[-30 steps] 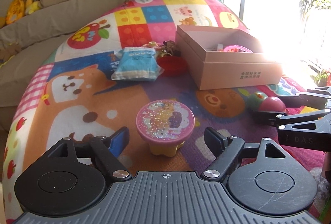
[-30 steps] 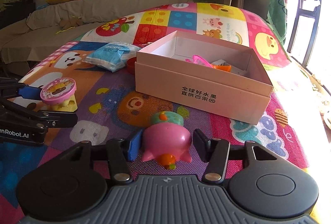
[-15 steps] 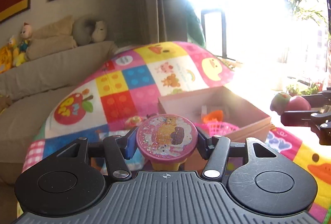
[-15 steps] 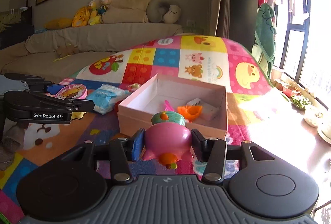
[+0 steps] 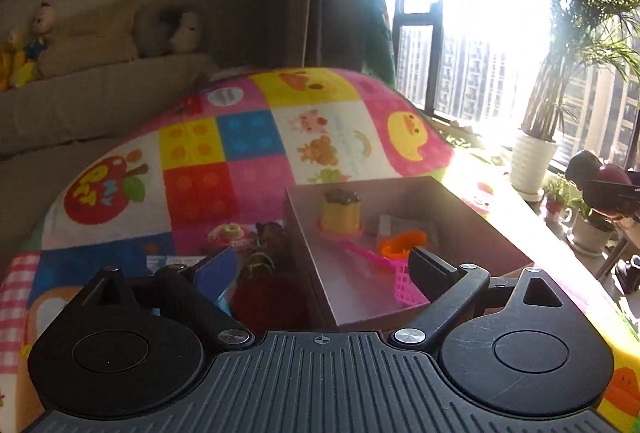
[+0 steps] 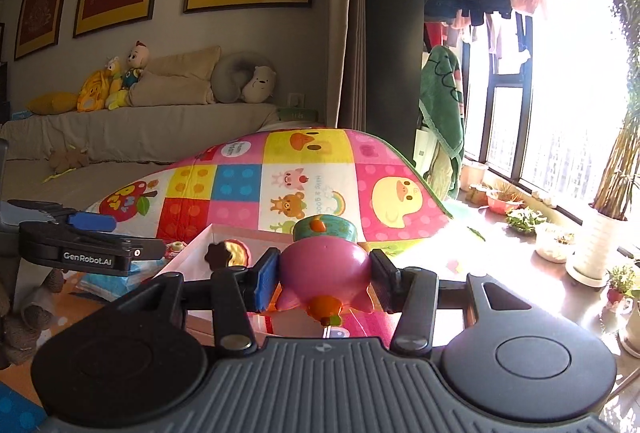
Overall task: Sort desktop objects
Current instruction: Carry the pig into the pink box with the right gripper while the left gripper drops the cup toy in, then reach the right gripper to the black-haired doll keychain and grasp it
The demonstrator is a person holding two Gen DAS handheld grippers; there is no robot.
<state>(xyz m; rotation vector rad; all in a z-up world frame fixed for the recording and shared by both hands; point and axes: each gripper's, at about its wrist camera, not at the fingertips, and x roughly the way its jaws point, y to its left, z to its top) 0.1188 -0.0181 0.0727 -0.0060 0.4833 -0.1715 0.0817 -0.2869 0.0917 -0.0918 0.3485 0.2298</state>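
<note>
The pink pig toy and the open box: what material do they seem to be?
Pink pig toy: likely hard plastic, glossy; a bright highlight sits on its smooth rounded body. Open box: likely cardboard, matte pinkish; thin, flat, straight walls with sharp folded corners.

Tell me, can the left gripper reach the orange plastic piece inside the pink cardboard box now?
Probably yes. The left gripper is open and empty above the pink cardboard box, whose top is open. The orange plastic piece lies uncovered just ahead, beside a pink plastic net.
</note>
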